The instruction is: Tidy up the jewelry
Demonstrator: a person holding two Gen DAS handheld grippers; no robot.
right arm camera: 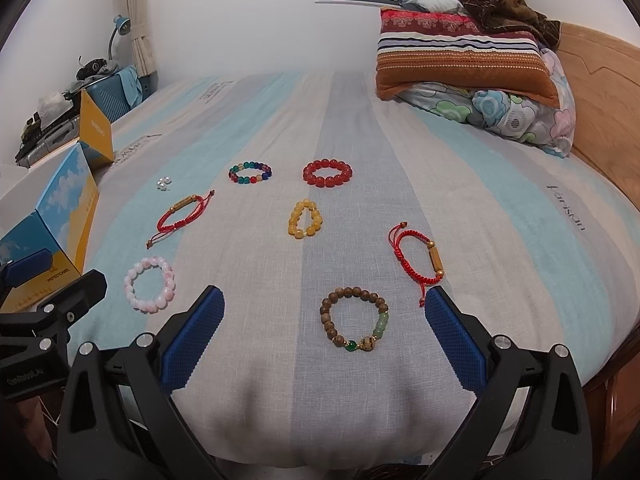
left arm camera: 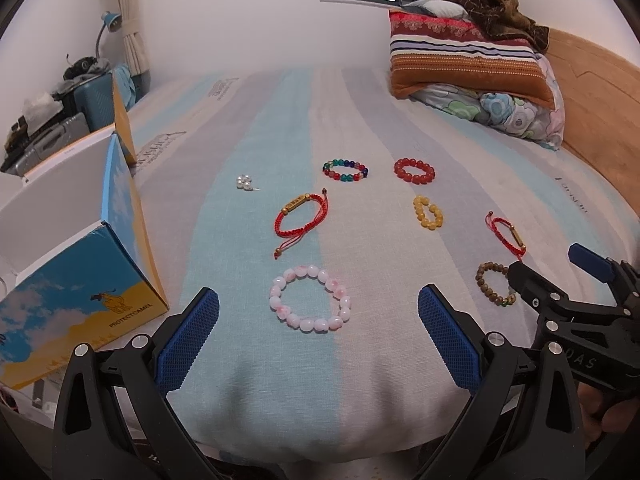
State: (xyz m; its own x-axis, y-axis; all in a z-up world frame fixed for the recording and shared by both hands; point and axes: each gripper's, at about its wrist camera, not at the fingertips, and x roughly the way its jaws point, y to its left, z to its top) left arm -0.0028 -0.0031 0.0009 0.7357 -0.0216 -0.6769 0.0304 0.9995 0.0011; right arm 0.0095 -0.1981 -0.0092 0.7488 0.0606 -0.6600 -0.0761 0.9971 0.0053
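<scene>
Left wrist: "PROTECTCAMEL" on box [left arm camera: 80, 280]

"PROTECTCAMEL" on the blue-and-yellow box [left arm camera: 86, 300]; "DAS" on the right gripper [left arm camera: 556, 270].

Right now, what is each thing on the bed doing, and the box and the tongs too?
Left tongs: open, holding nothing.
Right tongs: open, holding nothing.
Box: open, flap up.
Pink bracelet: lying flat, untouched.
Brown bracelet: lying flat, untouched.
Yellow bracelet: flat, squeezed oval.
Dark red bracelet: flat, round.
Colourful bracelet: flat, round.
Two red string bracelets: flat, cords loose.
</scene>
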